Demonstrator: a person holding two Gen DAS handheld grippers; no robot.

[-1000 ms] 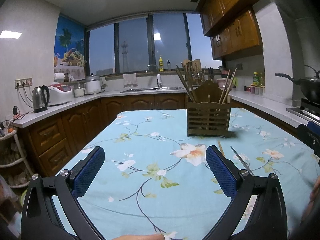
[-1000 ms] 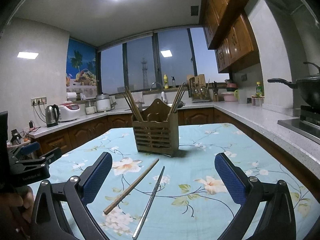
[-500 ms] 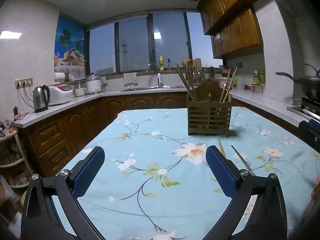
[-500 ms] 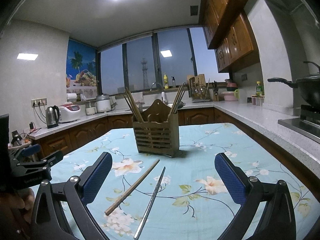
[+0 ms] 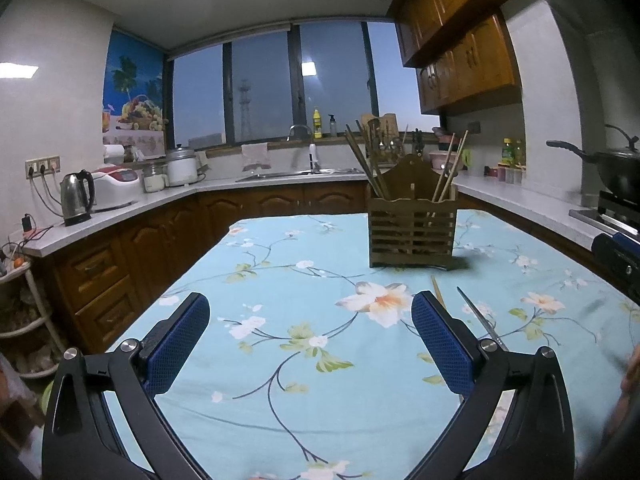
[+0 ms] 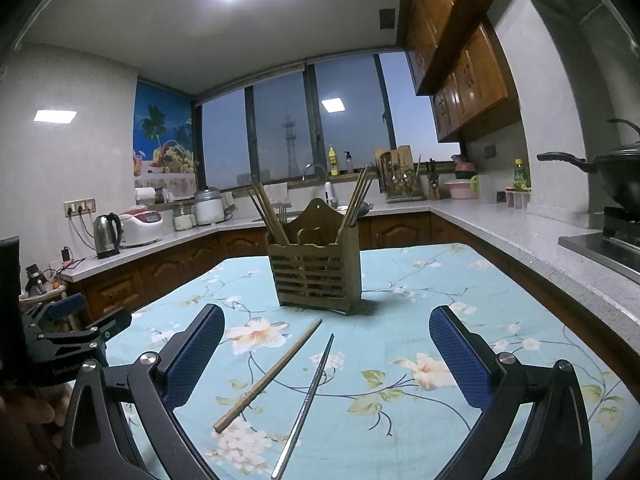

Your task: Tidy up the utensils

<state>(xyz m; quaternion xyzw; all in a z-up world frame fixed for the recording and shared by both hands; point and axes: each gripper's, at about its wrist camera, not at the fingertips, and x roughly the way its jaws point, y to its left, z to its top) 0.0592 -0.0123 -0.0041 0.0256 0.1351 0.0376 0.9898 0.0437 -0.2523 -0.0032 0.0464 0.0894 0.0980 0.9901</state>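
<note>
A slatted wooden utensil holder (image 6: 314, 270) stands upright on the table with chopsticks in its left and right compartments; it also shows in the left wrist view (image 5: 412, 232). A wooden chopstick (image 6: 269, 374) and a metal chopstick (image 6: 306, 400) lie side by side on the cloth in front of it. My right gripper (image 6: 326, 354) is open and empty above them, apart from both. My left gripper (image 5: 310, 338) is open and empty to the left; the two chopsticks (image 5: 478, 318) show past its right finger.
The table wears a light blue floral cloth (image 5: 304, 308). Wooden cabinets and a counter with a kettle (image 5: 76, 198) run along the left, a sink at the back. A stove with a black wok (image 6: 616, 182) stands at the right.
Both views have shifted only slightly; the holder sits a little farther right in the left wrist view. Both grippers stay open and the chopsticks have not moved.
</note>
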